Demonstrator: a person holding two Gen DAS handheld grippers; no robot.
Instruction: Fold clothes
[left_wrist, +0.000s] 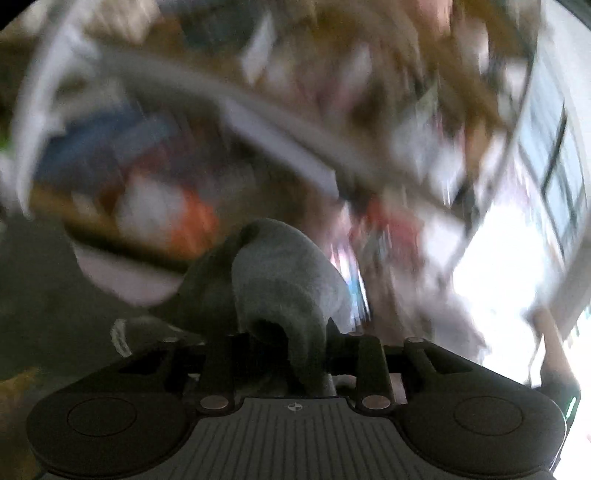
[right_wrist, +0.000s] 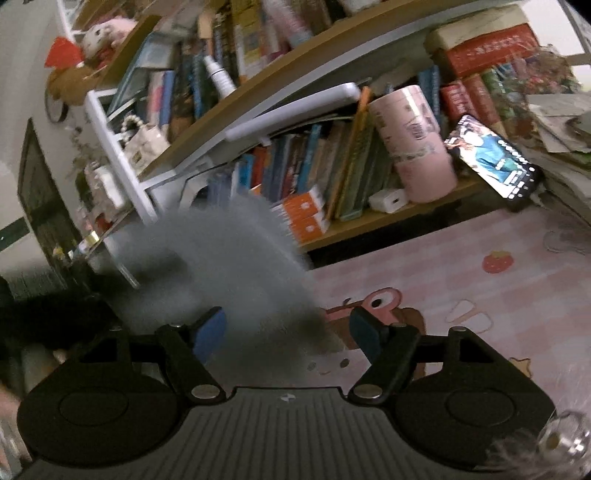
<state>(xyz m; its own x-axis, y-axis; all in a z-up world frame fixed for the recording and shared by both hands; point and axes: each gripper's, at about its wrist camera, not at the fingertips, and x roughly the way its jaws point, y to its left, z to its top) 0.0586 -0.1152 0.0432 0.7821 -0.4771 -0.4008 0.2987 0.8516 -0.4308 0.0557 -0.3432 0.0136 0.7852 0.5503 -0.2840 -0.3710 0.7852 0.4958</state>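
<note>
Pink mat (right_wrist: 461, 258): 1 grey garment (left_wrist: 280, 273) in left claw (left_wrist: 291, 354), right claw (right_wrist: 288, 328) open, empty.

One grey fuzzy cloth (right_wrist: 229, 266), one pink cylindrical tin (right_wrist: 413, 144), one lit black phone (right_wrist: 495, 162), two orange-and-white boxes (right_wrist: 306, 214), one white plug adapter (right_wrist: 388, 201), one white quilted handbag (right_wrist: 142, 144).

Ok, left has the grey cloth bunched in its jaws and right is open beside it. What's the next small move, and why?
Probably close the right gripper on the grey cloth: its blue pads stand apart with blurred fabric passing between them, unpinched. The left gripper already pinches a fold, so a second hold would let the cloth be spread over the pink mat.
</note>
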